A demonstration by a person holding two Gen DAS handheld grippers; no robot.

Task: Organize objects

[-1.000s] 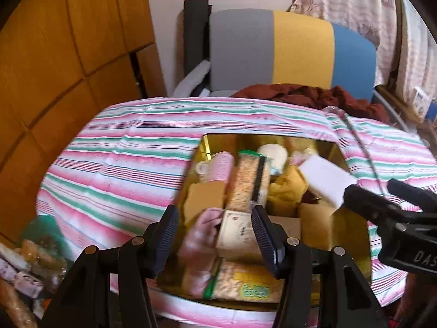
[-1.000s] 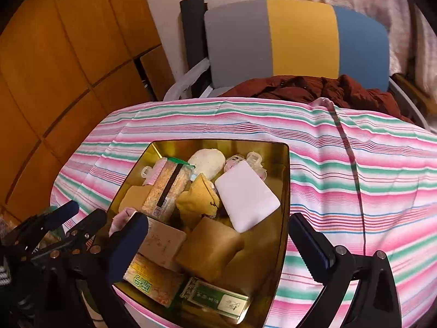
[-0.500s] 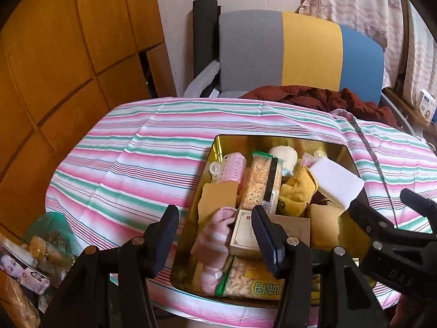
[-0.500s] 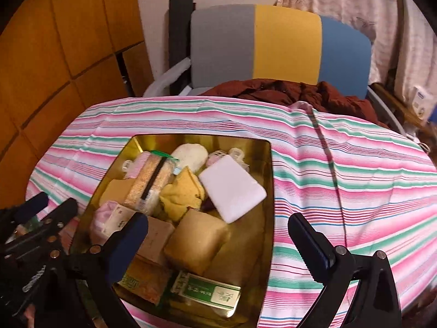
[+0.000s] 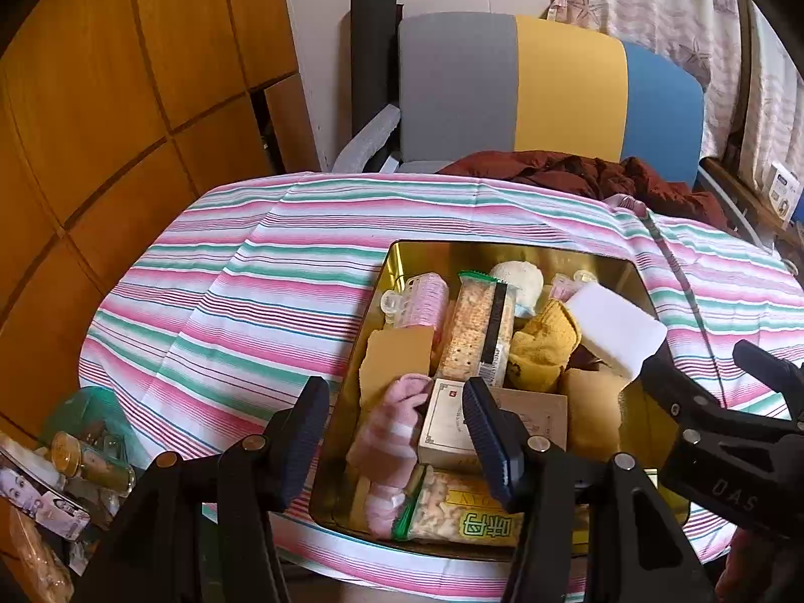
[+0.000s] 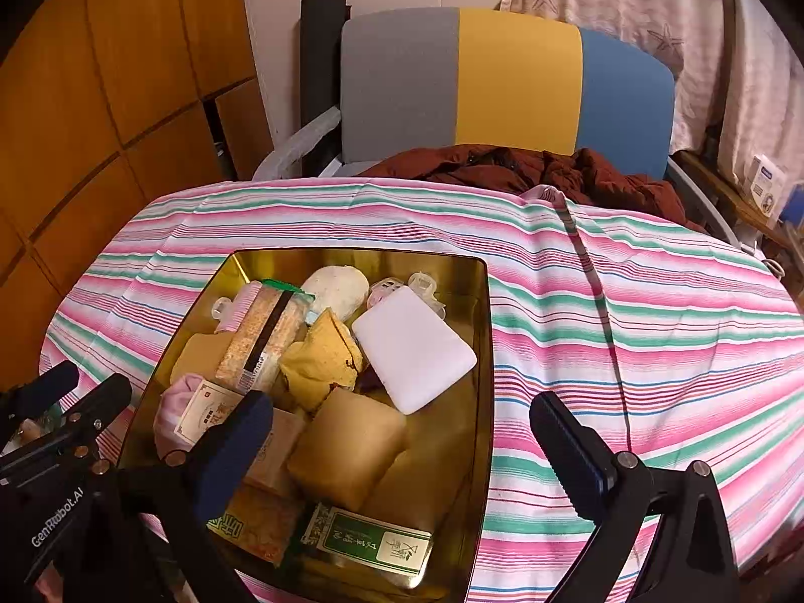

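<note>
On the striped tablecloth (image 6: 628,311) sits a gold tin (image 6: 480,352) crowded with a white block (image 6: 414,349), cracker pack (image 5: 480,331), yellow cloth (image 6: 321,357) and perhaps a sock (image 5: 389,422). Left gripper (image 5: 394,432) and right gripper (image 6: 402,432) hover spread wide, holding nothing.

Left gripper (image 5: 397,414) sits low in the frame's centre, jaws parted, holding nothing. Right gripper (image 6: 402,427) sits lower centre, jaws spread wider, apparently empty.
</note>
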